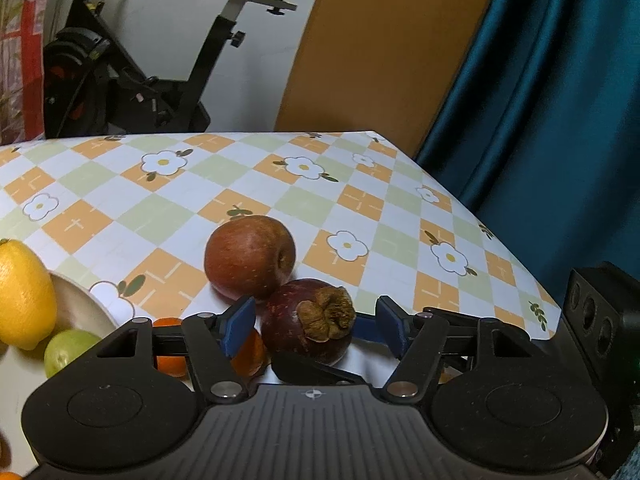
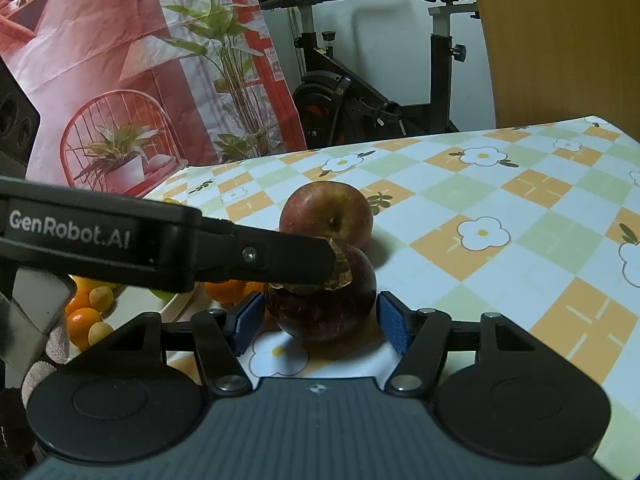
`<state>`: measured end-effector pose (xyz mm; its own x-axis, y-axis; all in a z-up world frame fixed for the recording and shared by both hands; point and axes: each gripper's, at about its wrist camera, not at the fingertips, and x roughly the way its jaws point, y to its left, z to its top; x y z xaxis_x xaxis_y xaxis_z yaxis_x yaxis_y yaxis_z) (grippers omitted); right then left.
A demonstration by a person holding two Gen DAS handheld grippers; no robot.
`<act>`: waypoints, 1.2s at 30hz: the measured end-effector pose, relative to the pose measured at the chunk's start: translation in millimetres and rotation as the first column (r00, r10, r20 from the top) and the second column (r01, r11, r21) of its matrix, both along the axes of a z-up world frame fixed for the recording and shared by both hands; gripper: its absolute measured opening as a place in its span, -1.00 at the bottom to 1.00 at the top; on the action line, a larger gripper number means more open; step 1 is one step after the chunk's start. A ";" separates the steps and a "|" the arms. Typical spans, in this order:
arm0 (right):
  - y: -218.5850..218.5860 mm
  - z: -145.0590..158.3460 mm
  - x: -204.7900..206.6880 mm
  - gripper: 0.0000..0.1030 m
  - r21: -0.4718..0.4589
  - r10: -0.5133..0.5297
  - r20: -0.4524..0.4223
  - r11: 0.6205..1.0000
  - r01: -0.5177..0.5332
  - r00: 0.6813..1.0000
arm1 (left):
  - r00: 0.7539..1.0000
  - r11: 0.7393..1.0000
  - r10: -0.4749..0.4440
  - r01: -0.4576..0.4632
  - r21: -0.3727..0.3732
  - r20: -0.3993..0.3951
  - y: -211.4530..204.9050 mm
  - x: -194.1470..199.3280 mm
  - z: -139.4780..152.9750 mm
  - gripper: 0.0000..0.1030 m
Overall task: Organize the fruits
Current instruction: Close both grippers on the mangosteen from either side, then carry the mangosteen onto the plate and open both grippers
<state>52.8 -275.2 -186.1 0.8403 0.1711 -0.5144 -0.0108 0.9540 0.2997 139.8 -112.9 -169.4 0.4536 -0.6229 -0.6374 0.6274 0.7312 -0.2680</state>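
Nearest, the right gripper [image 2: 320,320] brackets the mangosteen [image 2: 324,300] on the tabletop [image 2: 520,216], jaws apart and its pads not pressing; the left gripper [image 1: 316,326] likewise stands open around it. Judged a handover. The apple [image 2: 326,212] touches the mangosteen at 12 o'clock; the plate [image 1: 86,304] of citrus lies at 9 o'clock.

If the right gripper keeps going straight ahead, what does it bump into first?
Probably the dark purple mangosteen, sitting between the right gripper's open jaws. The red apple lies just behind it. The left gripper's finger crosses above the mangosteen.

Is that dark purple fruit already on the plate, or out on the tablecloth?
Out. The mangosteen sits on the tablecloth against the apple; the plate lies apart.
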 end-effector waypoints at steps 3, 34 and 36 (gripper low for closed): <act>0.3 0.2 -0.4 0.27 -0.001 0.000 0.001 1.000 0.000 1.000 | 1.000 1.000 -0.015 0.015 0.004 0.006 -3.1 -0.8 0.2 0.33; 14.7 10.9 -21.4 0.22 -0.036 -0.007 0.041 0.999 0.009 0.999 | 0.998 0.998 -0.022 0.019 0.058 0.050 4.8 -24.9 -1.3 0.26; 18.9 15.5 -23.1 0.22 -0.049 0.003 0.050 0.999 -0.001 0.999 | 0.999 0.999 -0.001 0.000 0.036 0.050 12.2 -28.3 1.4 0.25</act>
